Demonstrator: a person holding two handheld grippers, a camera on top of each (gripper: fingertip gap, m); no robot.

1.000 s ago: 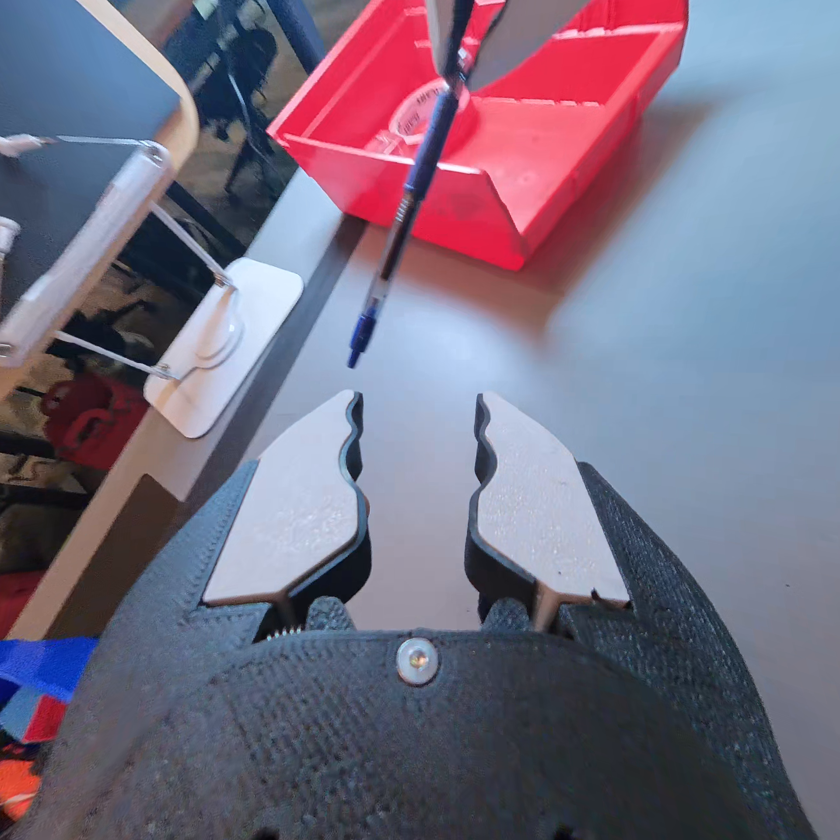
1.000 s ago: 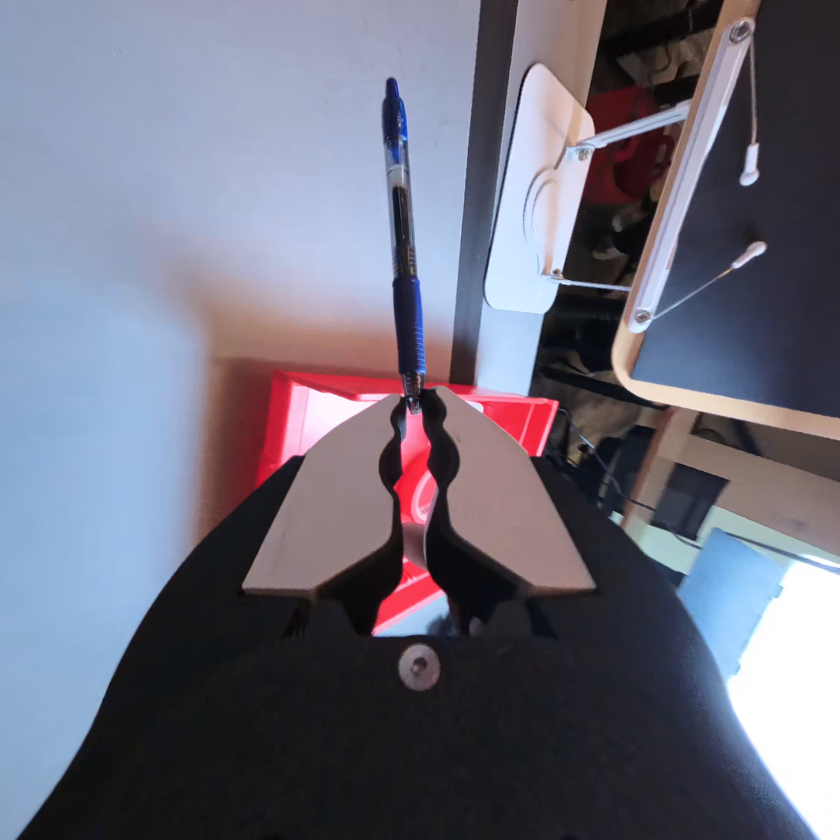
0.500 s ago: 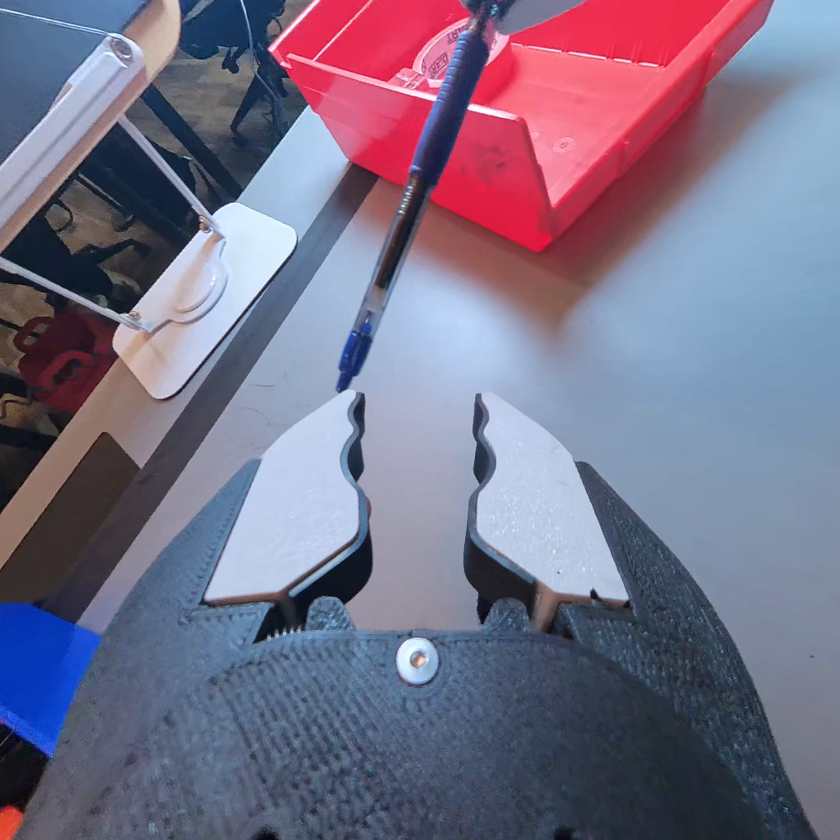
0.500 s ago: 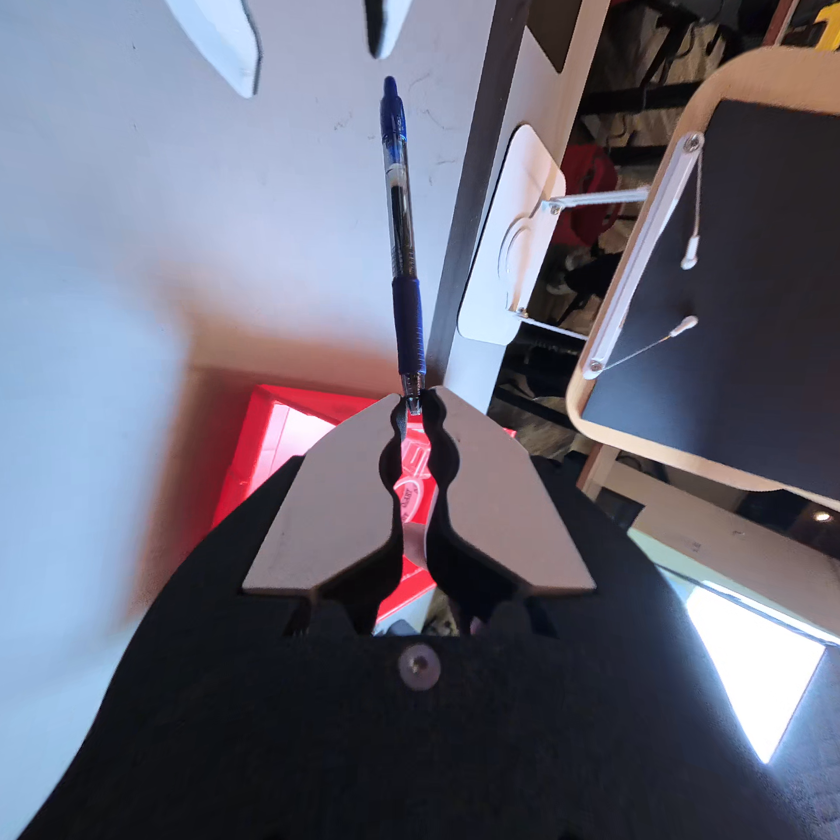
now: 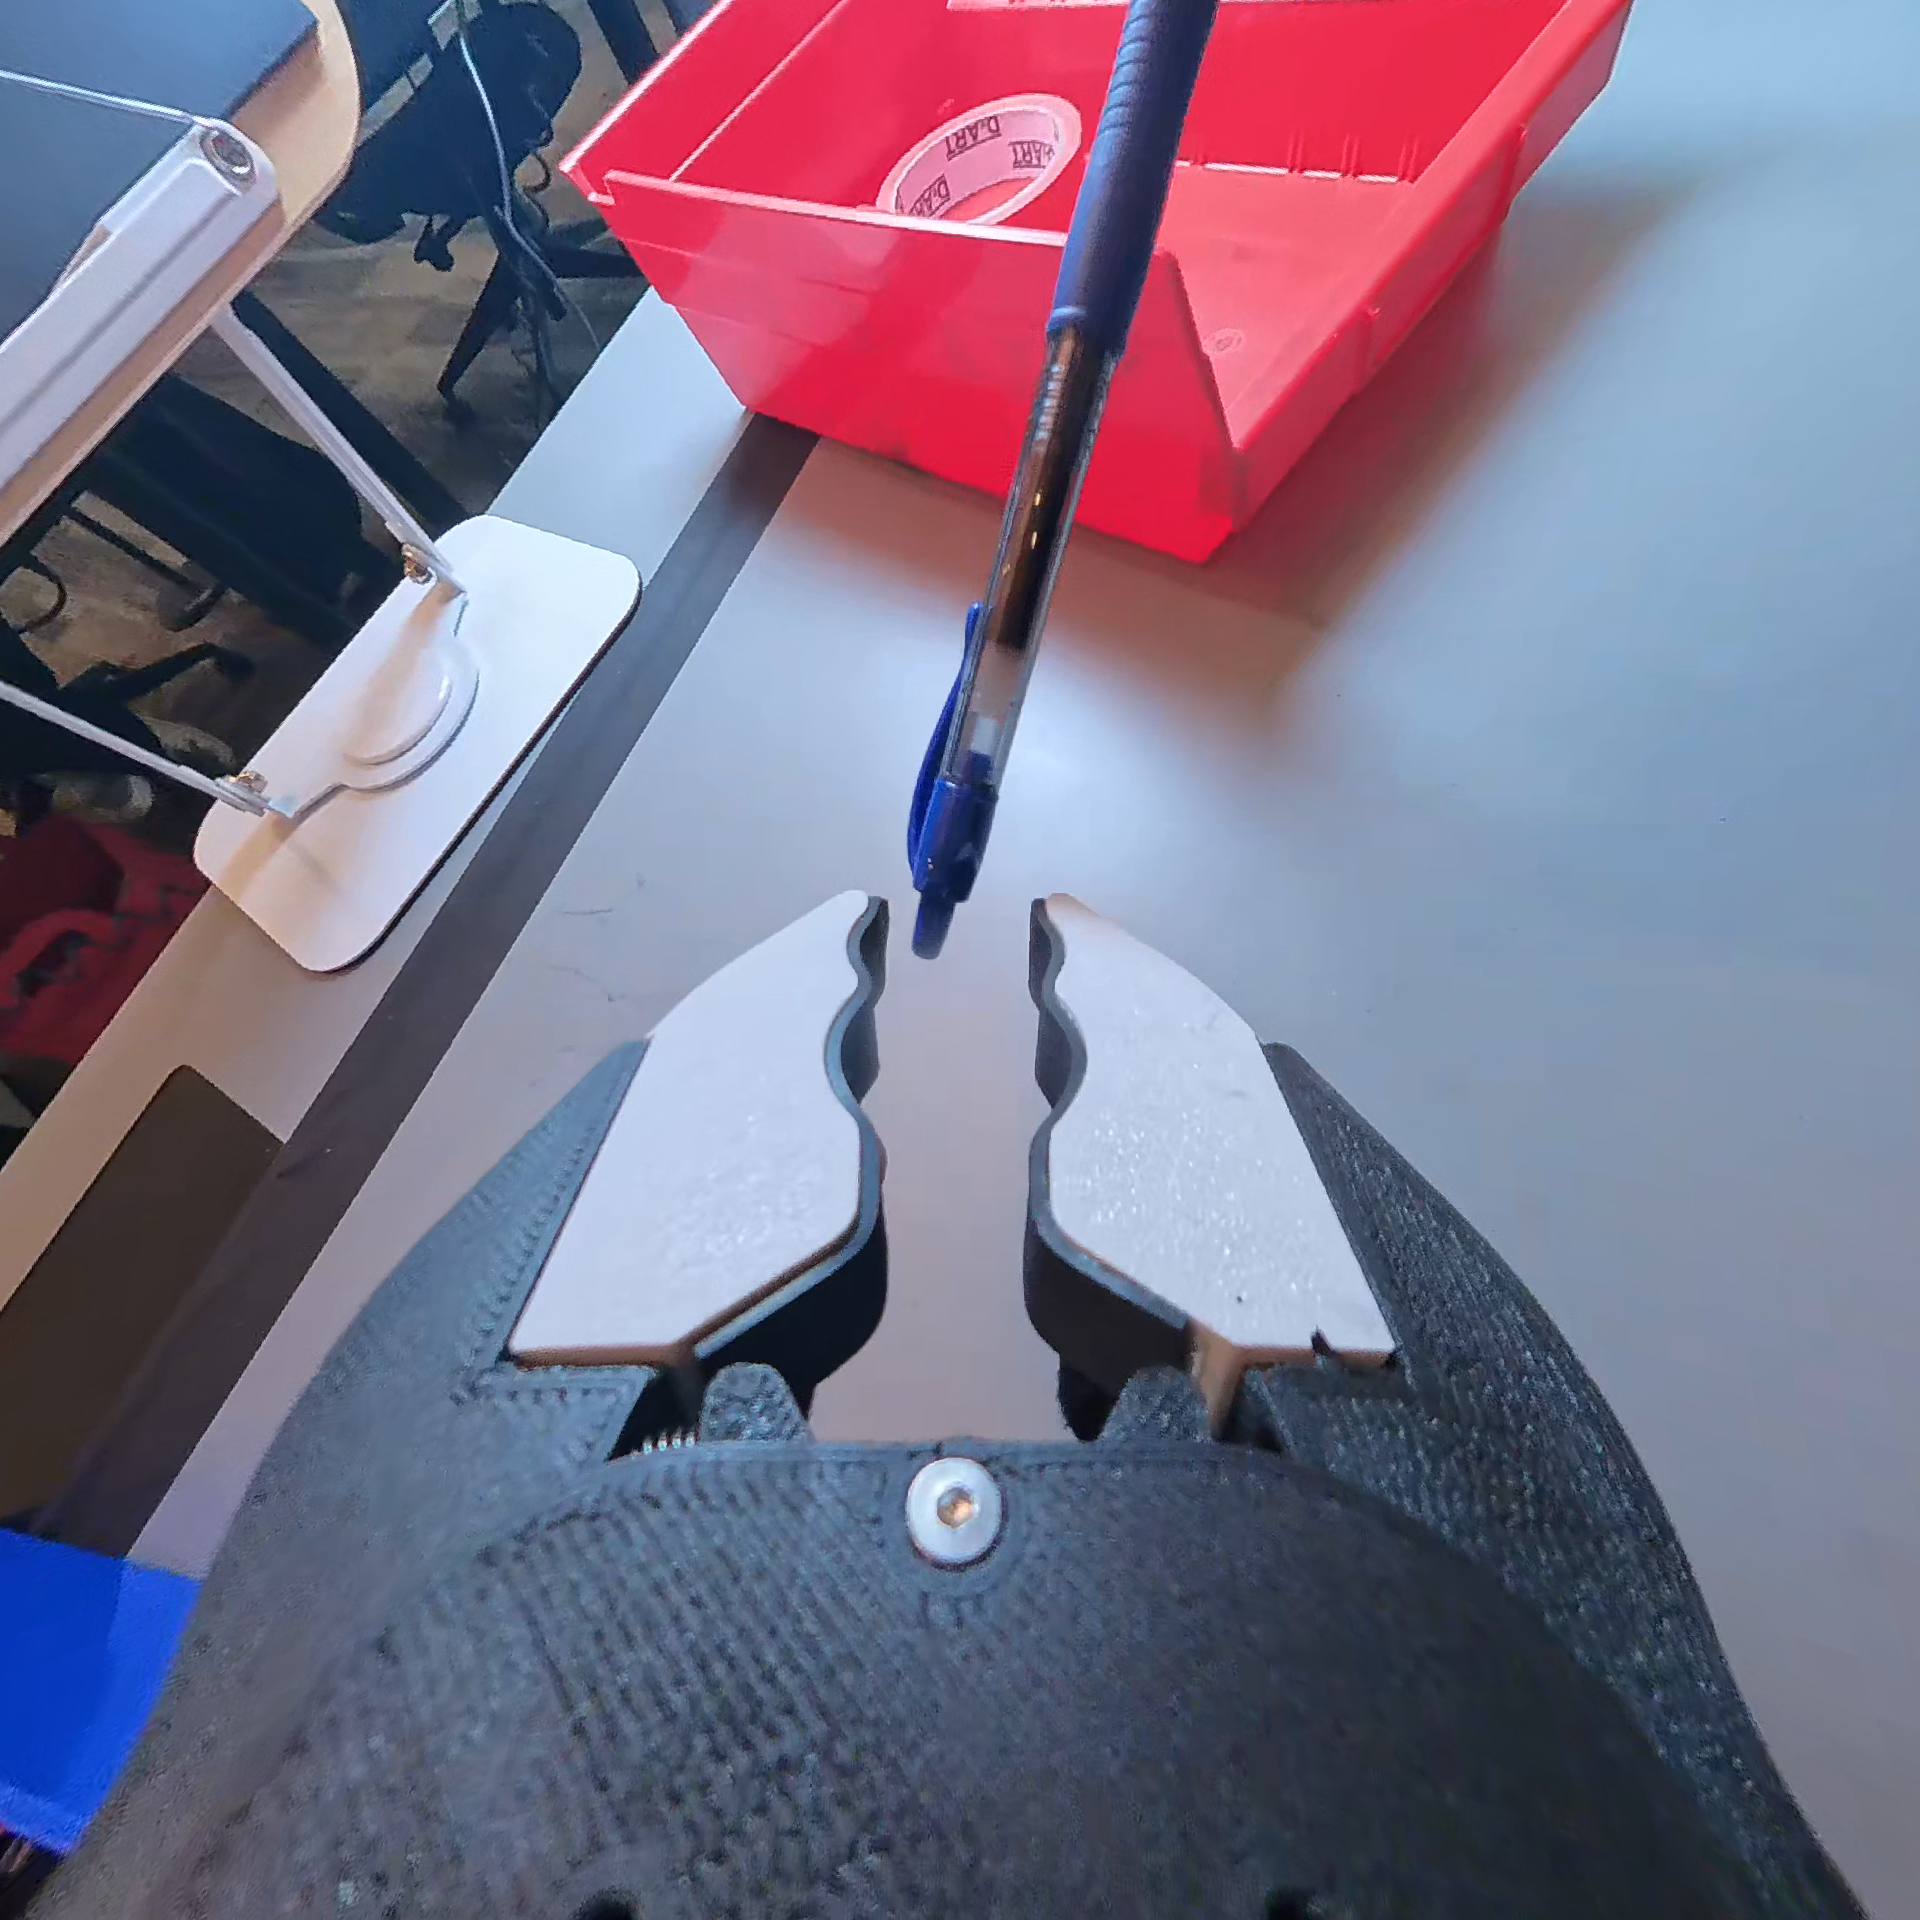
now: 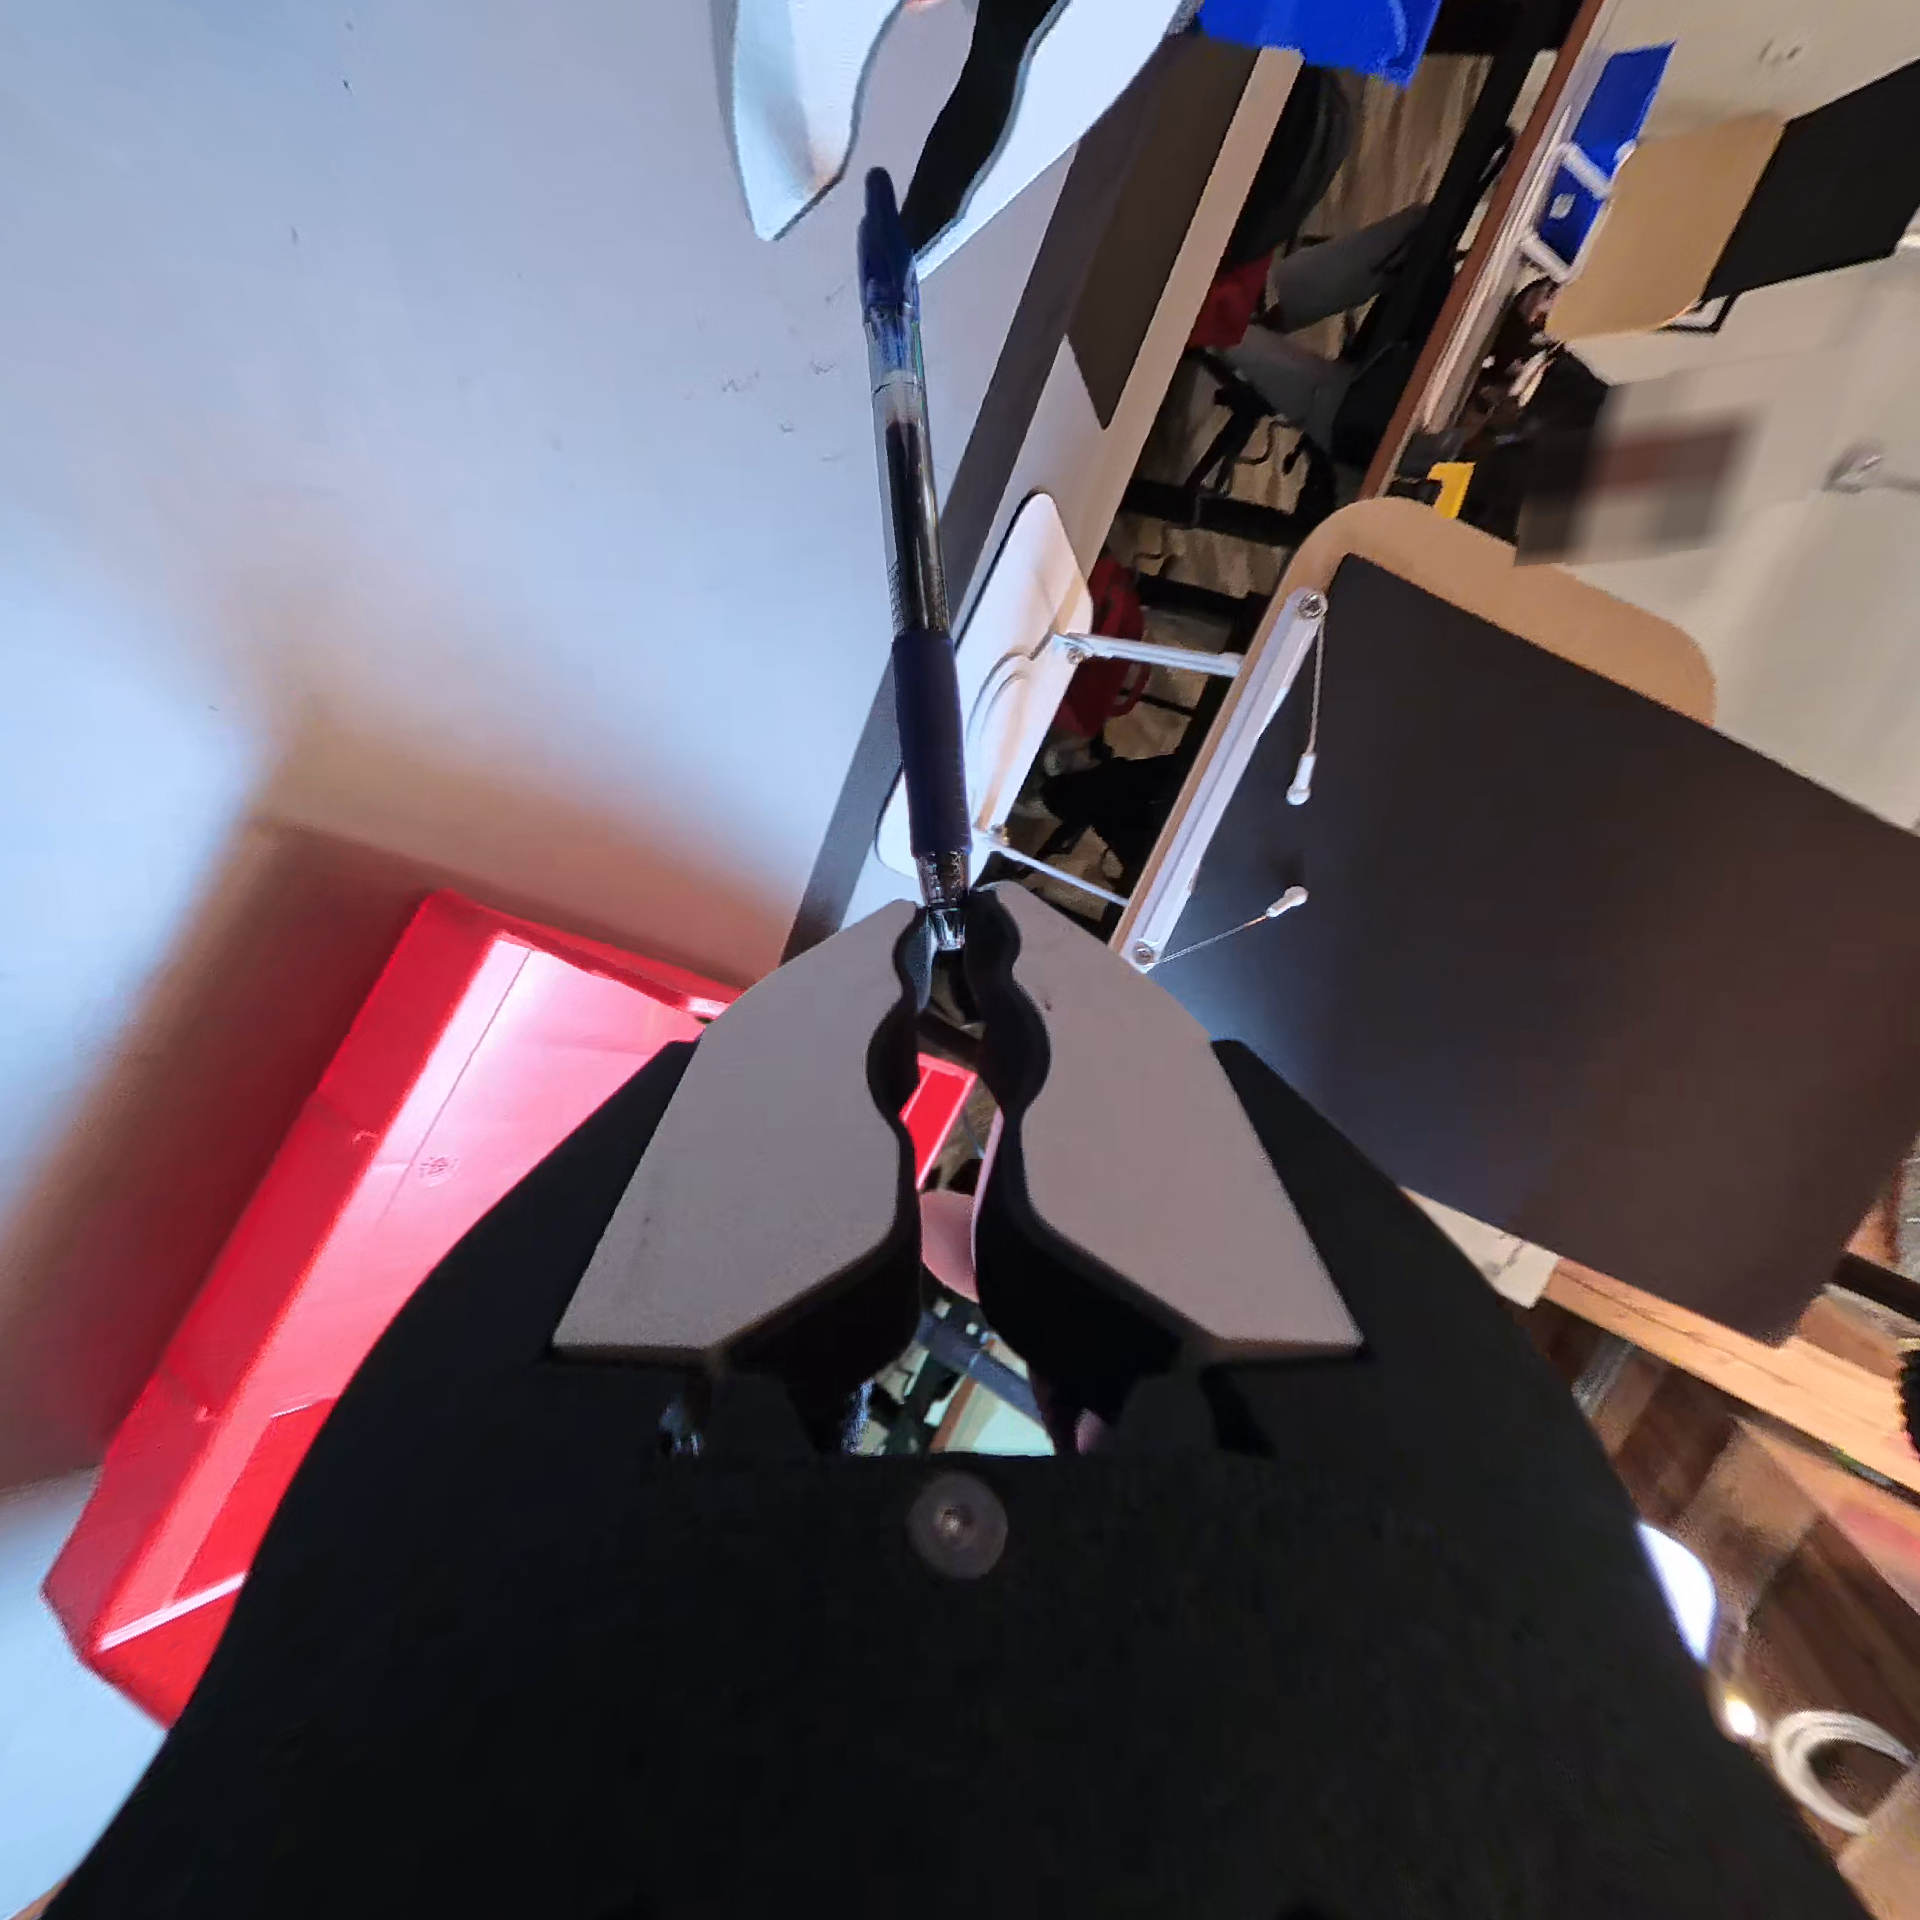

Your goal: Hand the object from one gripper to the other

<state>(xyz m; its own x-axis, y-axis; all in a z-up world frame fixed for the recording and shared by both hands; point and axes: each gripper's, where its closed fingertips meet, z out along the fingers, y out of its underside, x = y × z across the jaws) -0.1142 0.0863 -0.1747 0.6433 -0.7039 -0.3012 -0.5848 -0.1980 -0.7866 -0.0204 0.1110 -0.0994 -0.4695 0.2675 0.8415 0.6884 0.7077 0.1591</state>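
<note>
Between parted left fingers (image 5: 1143,1101), pen (image 5: 1023,540) end; writing tip hidden in clamped right gripper (image 6: 943,920).

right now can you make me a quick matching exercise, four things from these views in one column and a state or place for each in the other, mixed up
Things:
1. left gripper
2. right gripper
3. roll of tape
4. white stand base

States or places:
A. inside the red bin
B. shut on the pen at its tip end
C. open, pen's clicker end at its fingertips
D. on the table's edge strip

Pairs: 1-C, 2-B, 3-A, 4-D
</note>
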